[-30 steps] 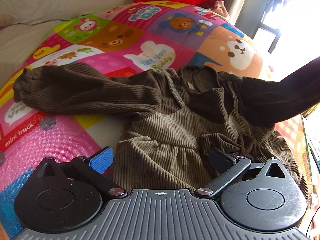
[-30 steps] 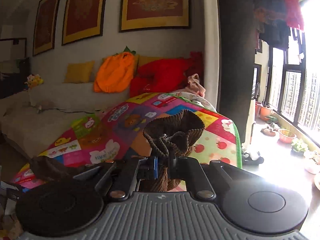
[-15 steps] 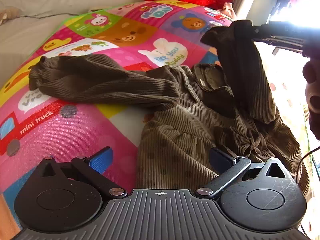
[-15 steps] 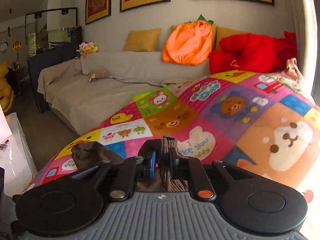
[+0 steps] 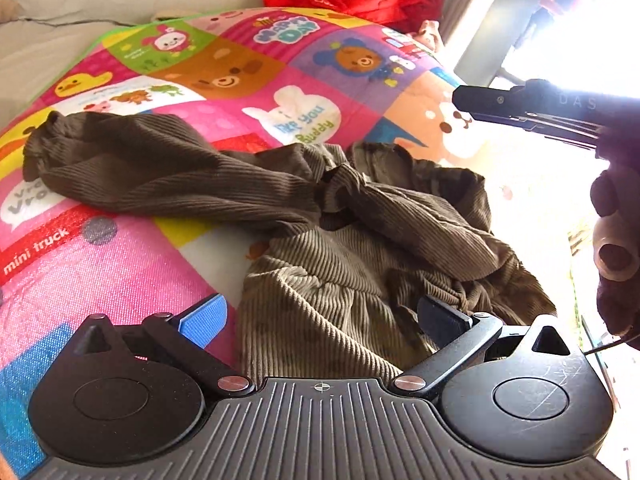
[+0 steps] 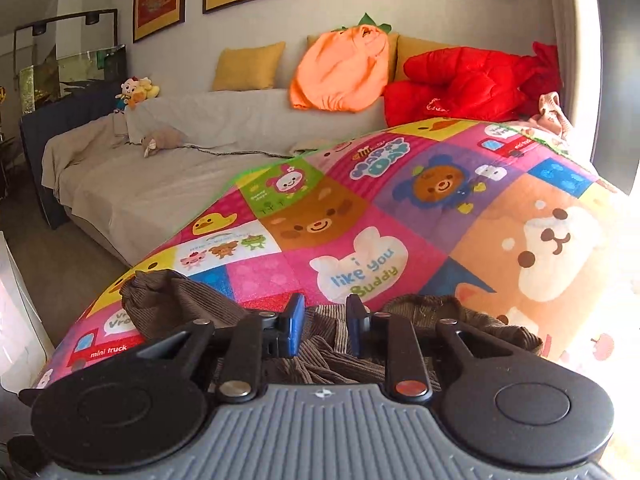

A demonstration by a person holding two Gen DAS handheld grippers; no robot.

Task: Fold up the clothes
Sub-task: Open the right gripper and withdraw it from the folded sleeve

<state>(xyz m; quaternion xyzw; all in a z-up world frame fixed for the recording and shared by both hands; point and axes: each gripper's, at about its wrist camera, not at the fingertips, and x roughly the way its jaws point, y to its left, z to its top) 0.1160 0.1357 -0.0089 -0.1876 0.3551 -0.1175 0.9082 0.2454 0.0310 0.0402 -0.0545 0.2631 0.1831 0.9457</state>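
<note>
Left wrist view: I am looking down over my left gripper, its fingers standing wide apart above the hem of the brown corduroy garment, pressing on nothing.
Surface: the colourful play mat is lying under everything, its cartoon squares reaching away to the grey sofa.
Garment: it is lying crumpled on the mat, one sleeve stretching to the left, the other sleeve lying folded across the chest.
Right gripper: my right gripper is opening its jaws just above the garment; corduroy is showing below the gap, and the pads are gripping nothing.
Room: three framed pictures are hanging on the wall, with a yellow cushion, an orange costume and a red jacket leaning along the sofa back, left to right.
Hard to make out: bright window glare is washing out the right edge of both views, and my right hand is showing only as a dark shape, cut off by the frame.
Count: one garment, two sleeves, two grippers, one mat.
</note>
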